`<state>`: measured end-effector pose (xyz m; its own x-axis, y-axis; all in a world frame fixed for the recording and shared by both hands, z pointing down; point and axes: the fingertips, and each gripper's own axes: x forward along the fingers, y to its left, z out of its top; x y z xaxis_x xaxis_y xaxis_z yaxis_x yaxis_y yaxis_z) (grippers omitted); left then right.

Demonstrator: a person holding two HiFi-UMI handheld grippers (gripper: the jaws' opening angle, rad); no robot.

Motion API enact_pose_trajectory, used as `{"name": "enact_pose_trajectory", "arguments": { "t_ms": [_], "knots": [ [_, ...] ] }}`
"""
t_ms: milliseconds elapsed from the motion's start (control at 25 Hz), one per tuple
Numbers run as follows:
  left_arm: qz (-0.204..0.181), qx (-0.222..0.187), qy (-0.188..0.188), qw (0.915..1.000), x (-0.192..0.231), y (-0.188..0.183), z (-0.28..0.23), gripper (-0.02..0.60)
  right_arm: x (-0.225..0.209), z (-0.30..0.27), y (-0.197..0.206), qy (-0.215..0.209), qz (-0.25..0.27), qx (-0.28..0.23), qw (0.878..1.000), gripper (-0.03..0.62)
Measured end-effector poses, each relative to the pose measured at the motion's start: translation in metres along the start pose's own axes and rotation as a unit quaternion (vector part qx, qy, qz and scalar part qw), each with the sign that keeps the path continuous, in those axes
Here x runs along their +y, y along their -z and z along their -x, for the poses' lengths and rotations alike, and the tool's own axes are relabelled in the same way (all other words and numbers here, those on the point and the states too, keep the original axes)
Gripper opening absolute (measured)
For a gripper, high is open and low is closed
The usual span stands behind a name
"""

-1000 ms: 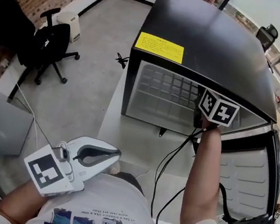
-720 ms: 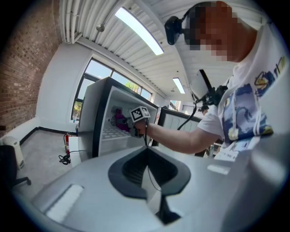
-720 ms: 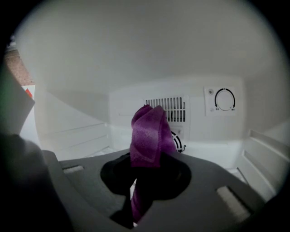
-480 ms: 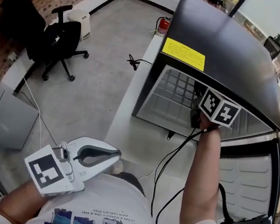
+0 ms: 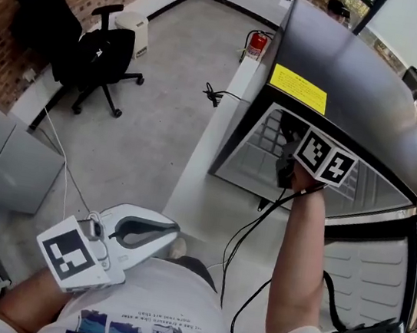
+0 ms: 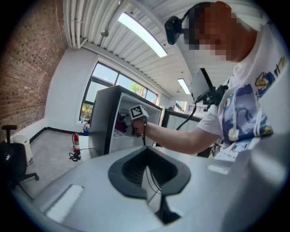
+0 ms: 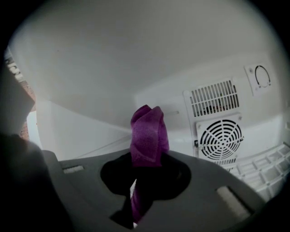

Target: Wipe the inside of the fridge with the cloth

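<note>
We have the right gripper [image 5: 292, 165] reached in through the open front of the fridge [image 5: 354, 75], its fingers clamped on the purple cloth [image 7: 148, 133]. The cloth stands bunched upright out of the grip and points into the corner of the white liner [image 7: 113, 54]. Held by its lower end, it leaves a free wad ahead of the fingers, so we judge that fabric rather than hard plastic will meet the wall. Whether the wad touches the liner yet we cannot tell. To its right sit the slatted vent [image 7: 213, 97], the round fan grille [image 7: 221, 138] and a dial [image 7: 262, 76], raised edges where the cloth could snag. To the left the wall runs plain and gives open room for sweeps. The left gripper [image 5: 153, 233] hangs idle near our chest, fingers together on nothing, well apart from the fridge and out of the working arm's path. The door [image 5: 367, 271] lies swung open at the right, and the fridge stands on the white counter [image 5: 201, 192].
</note>
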<state>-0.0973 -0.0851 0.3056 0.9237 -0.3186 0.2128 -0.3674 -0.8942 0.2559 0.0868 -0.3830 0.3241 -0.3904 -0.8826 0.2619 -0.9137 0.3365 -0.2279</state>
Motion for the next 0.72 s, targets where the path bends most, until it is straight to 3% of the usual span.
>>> {"name": "enact_pose_trajectory", "arguments": {
  "t_ms": [520,720],
  "knots": [
    [0.007,-0.004,-0.016,0.9998,0.001,0.004,0.013,0.005,0.044,-0.007,0.001,-0.06,-0.025,-0.002,0.998,0.054],
    [0.003,-0.002,0.001,1.0,-0.005,0.004,0.013,0.004,0.036,0.021,-0.009,-0.046,-0.025,-0.022,0.998,0.055]
  ]
}}
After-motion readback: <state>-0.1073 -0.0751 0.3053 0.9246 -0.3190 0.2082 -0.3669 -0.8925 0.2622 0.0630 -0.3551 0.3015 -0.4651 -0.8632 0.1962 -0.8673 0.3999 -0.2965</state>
